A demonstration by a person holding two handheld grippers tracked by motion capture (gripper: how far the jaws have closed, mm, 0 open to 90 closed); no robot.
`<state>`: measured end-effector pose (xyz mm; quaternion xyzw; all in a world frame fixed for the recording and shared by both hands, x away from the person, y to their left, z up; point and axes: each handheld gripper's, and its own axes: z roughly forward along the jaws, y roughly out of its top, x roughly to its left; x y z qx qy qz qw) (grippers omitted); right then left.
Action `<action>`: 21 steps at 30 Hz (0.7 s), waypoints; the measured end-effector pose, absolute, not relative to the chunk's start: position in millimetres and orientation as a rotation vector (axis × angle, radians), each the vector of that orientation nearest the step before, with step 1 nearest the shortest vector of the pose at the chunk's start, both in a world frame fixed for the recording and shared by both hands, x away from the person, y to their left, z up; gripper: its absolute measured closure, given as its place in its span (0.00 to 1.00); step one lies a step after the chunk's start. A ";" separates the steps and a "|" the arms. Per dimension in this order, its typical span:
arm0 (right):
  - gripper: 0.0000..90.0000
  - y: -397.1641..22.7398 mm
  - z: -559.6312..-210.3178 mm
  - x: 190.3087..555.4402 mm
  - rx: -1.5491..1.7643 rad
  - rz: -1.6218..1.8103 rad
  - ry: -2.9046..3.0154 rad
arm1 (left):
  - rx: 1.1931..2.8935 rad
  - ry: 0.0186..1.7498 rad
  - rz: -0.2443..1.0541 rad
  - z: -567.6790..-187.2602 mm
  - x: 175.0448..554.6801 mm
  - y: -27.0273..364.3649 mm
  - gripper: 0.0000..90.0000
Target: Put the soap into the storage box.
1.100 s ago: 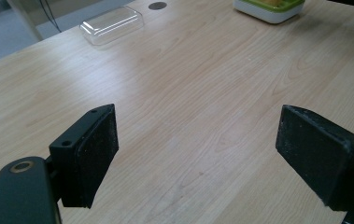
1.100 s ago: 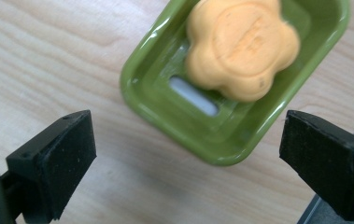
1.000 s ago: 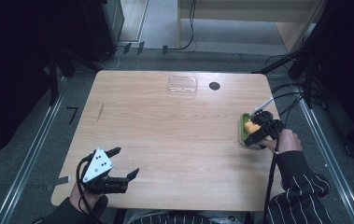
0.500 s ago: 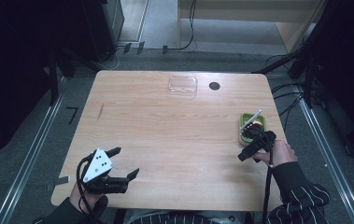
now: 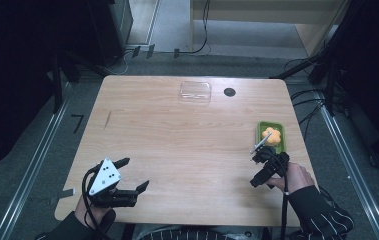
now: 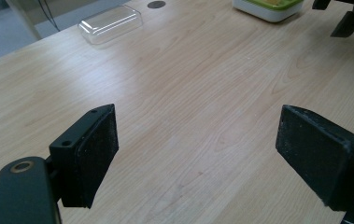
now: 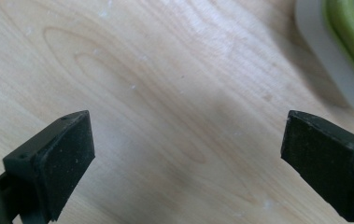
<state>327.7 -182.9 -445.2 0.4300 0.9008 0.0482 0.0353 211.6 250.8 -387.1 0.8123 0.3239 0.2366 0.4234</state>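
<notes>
A pale wooden table (image 5: 177, 145) stands on a grey floor between dark surroundings, with cables trailing along its far and right sides. In the high view a green tray (image 5: 270, 136) sits near the right edge, its long axis running away from the person, and an orange flower-shaped piece (image 5: 271, 135) lies in it, with a thin silvery stick (image 5: 260, 143) slanting out over the tray's near left corner. The right gripper (image 5: 266, 161) hovers just on the person's side of that tray, slightly to its left, jaws spread and nothing between them. The left gripper (image 5: 133, 175) rests at the near left corner, well apart from the tray, jaws likewise spread and empty. At the far edge lie a clear plastic lid (image 5: 195, 92) and a small dark round hole (image 5: 229, 92) in the tabletop.

From the left gripper view, bare wood lies between the two wide black jaws; the lid (image 6: 111, 23) is far ahead to the left, the tray (image 6: 267, 7) far ahead to the right, and the other gripper's jaw tips (image 6: 347, 18) hang beside it.

In the right gripper view the jaws stand wide over bare wood, and the tray's pale rim with its green inner edge (image 7: 338, 51) cuts across the top right corner (so the tray lies ahead and to the right of this gripper, not between its jaws).

I judge the right hand is much the nearer one for any reach to the tray or the orange piece, and a short move forward and to the right would bring it there.
</notes>
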 end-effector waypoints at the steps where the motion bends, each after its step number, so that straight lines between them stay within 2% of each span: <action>1: 0.04 -182.9 -445.2 327.7 1.321 0.148 2.768 | 2.033 0.811 0.592 -387.0 211.5 250.8 0.15; 15: 0.04 -172.9 -459.3 293.9 1.249 0.111 2.821 | 2.032 0.809 0.596 -386.9 211.3 250.9 0.15; 21: 0.04 -176.3 -460.4 292.7 1.260 0.114 2.811 | 2.031 0.809 0.597 -386.7 211.6 250.5 0.15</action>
